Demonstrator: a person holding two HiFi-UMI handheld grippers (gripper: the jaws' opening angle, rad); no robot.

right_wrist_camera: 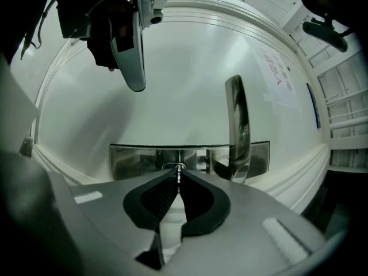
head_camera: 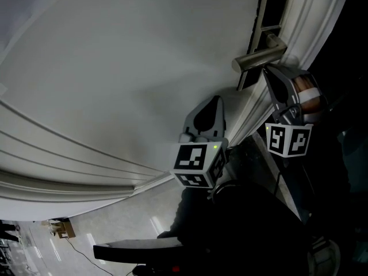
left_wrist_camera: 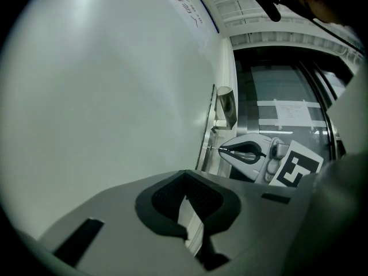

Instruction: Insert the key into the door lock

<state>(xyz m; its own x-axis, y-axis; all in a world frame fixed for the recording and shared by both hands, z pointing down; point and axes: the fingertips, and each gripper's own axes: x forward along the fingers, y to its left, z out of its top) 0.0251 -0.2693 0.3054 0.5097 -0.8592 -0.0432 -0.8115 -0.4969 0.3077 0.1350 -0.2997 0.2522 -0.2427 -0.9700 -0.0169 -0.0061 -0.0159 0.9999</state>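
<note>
Paper sheet (left_wrist_camera: 294, 109) on glass panel (left_wrist_camera: 275, 85)

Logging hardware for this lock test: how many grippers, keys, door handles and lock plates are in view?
Grippers: 2 (left gripper, right gripper)
Key: 1
Door handle: 1
Lock plate: 1
Total: 5

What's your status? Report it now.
Left tongs shut, empty. Right tongs shut on key, tip at the keyhole. Handle beside it, nothing blocking.
</note>
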